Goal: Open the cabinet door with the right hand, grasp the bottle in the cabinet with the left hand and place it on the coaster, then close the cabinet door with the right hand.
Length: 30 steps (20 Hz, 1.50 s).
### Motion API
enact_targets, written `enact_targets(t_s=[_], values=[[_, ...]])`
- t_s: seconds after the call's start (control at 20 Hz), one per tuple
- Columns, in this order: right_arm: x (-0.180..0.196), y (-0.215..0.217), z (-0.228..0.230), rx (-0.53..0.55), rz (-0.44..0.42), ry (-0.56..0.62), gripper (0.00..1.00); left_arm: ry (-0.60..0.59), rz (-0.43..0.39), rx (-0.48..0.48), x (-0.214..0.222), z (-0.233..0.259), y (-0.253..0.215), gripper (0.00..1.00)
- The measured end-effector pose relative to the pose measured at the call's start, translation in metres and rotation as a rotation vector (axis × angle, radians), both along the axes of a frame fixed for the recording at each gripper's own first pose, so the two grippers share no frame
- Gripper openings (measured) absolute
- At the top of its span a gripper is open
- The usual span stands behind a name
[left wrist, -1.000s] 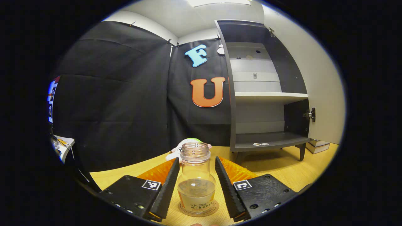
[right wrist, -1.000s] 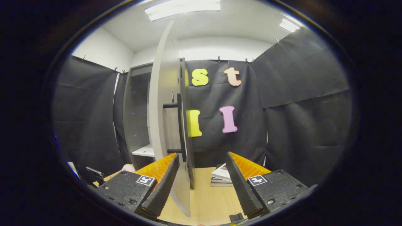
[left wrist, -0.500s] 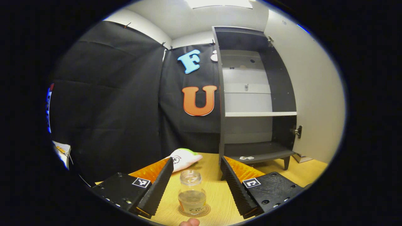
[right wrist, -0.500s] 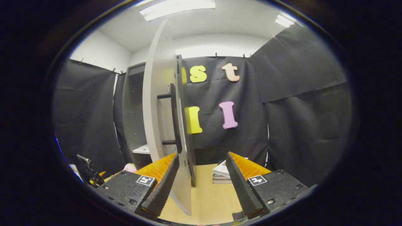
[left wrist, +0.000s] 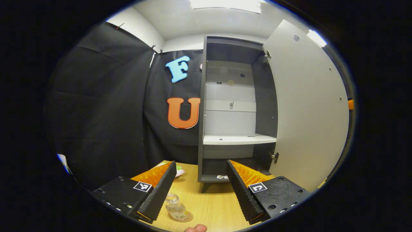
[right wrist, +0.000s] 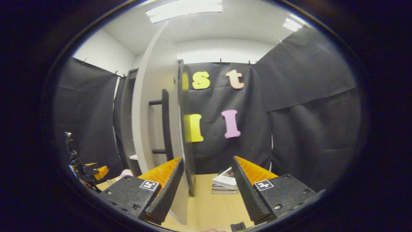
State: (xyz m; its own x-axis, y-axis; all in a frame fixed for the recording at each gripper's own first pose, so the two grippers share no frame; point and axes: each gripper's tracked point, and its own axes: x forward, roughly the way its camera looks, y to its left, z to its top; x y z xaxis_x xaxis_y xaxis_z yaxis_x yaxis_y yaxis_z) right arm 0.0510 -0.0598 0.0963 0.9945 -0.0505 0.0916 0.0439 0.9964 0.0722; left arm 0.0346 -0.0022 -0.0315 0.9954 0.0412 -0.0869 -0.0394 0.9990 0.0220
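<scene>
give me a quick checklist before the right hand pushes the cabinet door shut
1. Bottle out of the cabinet and standing on the coaster: ok.
2. Left gripper open and holding nothing: ok.
3. Shelves and doorway free of anything the door could hit: ok, as far as the left gripper view shows.
4. Right gripper near the door's edge: ok, open, with the edge just inside its left finger; contact cannot tell.
5. Handle reachable: ok, it shows on the door's outer face.
6. Books on the table beyond the door, out of its path: cannot tell.
</scene>
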Motion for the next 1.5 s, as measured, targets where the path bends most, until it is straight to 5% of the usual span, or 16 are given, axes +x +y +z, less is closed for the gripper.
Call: enact_targets(t_s=[0.4, 0.9, 1.5], values=[[0.026, 0.019, 0.054, -0.015, 0.100, -0.090, 0.93, -0.001, -0.055, 0.015, -0.016, 0.016, -0.030, 0.93], [0.032, 0.044, 0.052, -0.005, 0.221, -0.069, 0.89, -0.015, -0.062, 0.055, -0.019, 0.018, -0.033, 0.93], [0.039, 0.149, 0.054, -0.098, 0.407, -0.065, 0.89, -0.034, -0.022, 0.054, -0.031, 0.018, 0.006, 0.93]])
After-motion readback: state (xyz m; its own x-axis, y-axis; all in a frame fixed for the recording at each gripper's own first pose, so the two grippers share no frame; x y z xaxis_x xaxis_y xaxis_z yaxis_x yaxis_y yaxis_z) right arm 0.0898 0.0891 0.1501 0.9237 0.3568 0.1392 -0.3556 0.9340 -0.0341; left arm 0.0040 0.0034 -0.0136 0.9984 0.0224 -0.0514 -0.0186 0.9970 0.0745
